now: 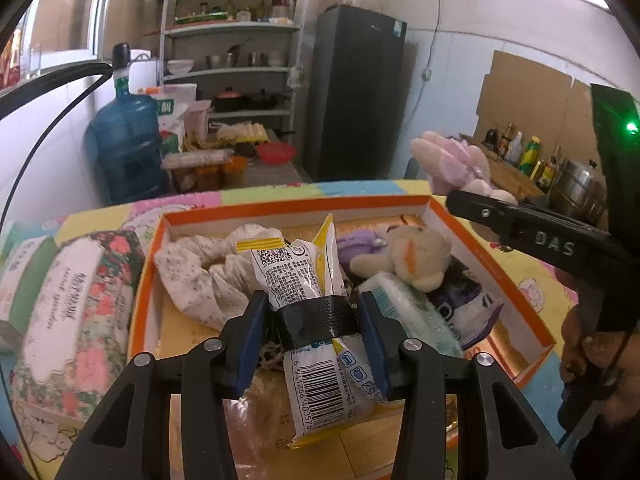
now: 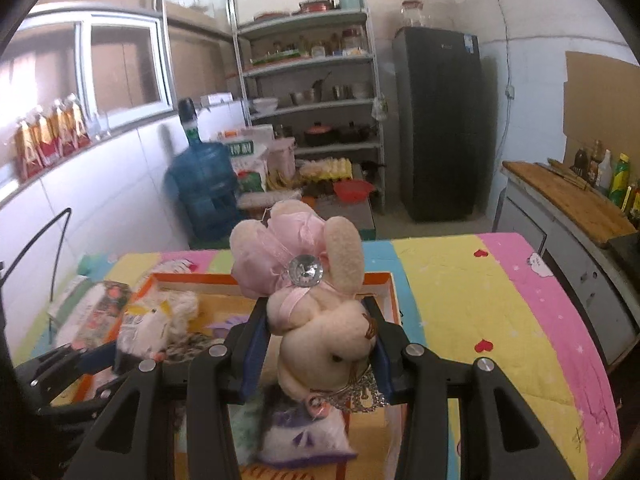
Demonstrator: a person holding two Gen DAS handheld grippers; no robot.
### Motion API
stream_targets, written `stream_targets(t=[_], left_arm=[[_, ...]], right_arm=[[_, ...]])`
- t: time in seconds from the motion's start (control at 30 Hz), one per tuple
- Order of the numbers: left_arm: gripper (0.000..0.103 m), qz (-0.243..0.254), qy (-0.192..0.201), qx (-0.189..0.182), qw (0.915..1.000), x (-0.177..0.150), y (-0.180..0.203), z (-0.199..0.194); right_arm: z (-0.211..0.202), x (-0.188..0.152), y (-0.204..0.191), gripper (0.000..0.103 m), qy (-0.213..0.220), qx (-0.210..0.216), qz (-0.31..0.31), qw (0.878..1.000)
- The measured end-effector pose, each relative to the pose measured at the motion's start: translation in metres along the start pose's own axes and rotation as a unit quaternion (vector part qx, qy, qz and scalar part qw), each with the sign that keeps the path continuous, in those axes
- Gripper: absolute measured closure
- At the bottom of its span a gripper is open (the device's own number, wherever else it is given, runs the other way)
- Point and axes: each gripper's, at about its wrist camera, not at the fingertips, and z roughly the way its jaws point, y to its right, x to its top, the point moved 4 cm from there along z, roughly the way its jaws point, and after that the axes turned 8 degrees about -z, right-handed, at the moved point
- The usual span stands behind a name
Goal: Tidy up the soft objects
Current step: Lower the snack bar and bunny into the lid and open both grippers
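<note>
My left gripper (image 1: 313, 304) is shut on a white and yellow tissue packet (image 1: 296, 268) with a band of black tape round it. It holds the packet over the orange-rimmed box (image 1: 296, 205). In the box lie a white cloth (image 1: 200, 276), a small beige plush (image 1: 416, 256), a green and white pack (image 1: 408, 308) and a purple pack. My right gripper (image 2: 316, 312) is shut on a beige plush rabbit (image 2: 320, 344) with a pink bow. It hangs above the box's right part (image 2: 192, 278). The left gripper (image 2: 96, 356) shows at the lower left of the right wrist view.
A floral tissue box (image 1: 76, 300) lies left of the orange box on the colourful tablecloth (image 2: 480, 300). Behind the table stand a blue water jug (image 1: 124, 148), a shelf of kitchenware (image 2: 312, 100) and a dark fridge (image 2: 440, 120). A counter with bottles (image 2: 580, 200) is at the right.
</note>
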Motion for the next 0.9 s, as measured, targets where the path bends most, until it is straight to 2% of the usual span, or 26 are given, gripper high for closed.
stream_targets(t=[0.33,0.53,0.63,0.73,0.9], left_arm=[[0.056,-0.005,-0.017,-0.002,0.9998,-0.002,-0.003,0.019],[0.054,-0.015,-0.017,-0.007,0.9997,0.001,-0.008,0.019],[0.04,-0.019,-0.004,-0.01,0.9998,0.006,-0.011,0.017],[0.03,-0.023,0.016,-0.02,0.9994,0.009,-0.012,0.008],[0.028,-0.023,0.041,-0.02,0.9987,0.014,-0.014,-0.006]], right_arm=[[0.036,-0.018,0.001,0.056,-0.058,0.005,-0.005,0.998],[0.034,-0.018,0.001,0.039,-0.054,0.001,-0.003,0.999],[0.032,-0.018,0.002,0.035,-0.05,-0.001,-0.001,0.999],[0.03,-0.017,0.004,0.033,-0.044,-0.002,0.003,0.999],[0.022,-0.016,0.008,0.03,-0.027,-0.01,0.013,0.999]])
